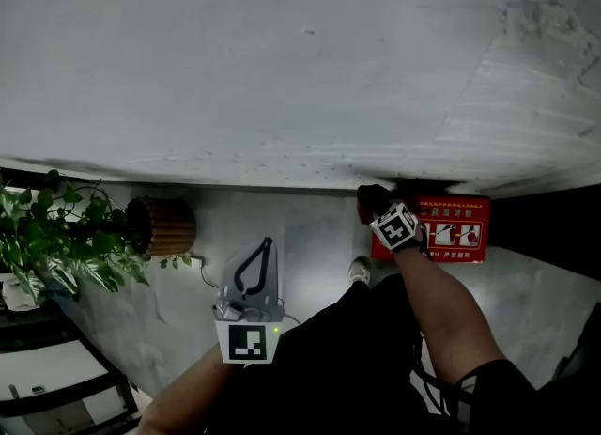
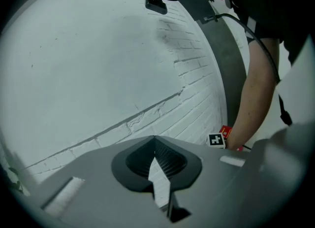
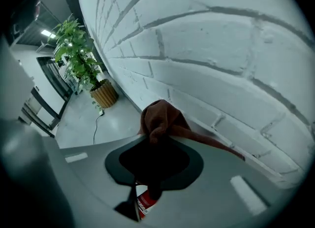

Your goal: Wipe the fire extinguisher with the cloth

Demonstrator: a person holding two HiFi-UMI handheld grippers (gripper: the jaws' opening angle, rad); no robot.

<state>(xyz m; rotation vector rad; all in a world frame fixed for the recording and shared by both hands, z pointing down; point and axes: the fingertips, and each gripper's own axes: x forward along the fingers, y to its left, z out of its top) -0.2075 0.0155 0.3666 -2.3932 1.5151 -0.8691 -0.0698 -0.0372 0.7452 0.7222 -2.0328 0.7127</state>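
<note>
Cloth (image 3: 162,121) clamped in right gripper (image 3: 156,136) near brick wall (image 3: 221,49), red box (image 1: 455,231), perhaps the extinguisher's, below, plant (image 1: 56,236) leftward, left gripper (image 2: 154,141) closed, empty.

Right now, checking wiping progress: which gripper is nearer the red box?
Right. The right gripper, gripping the cloth, is at the red box's edge; the left gripper hangs well away, toward the plant.

Head view looks steeply down; gripper views share the brick wall (image 2: 98,64) (image 3: 221,49).
</note>
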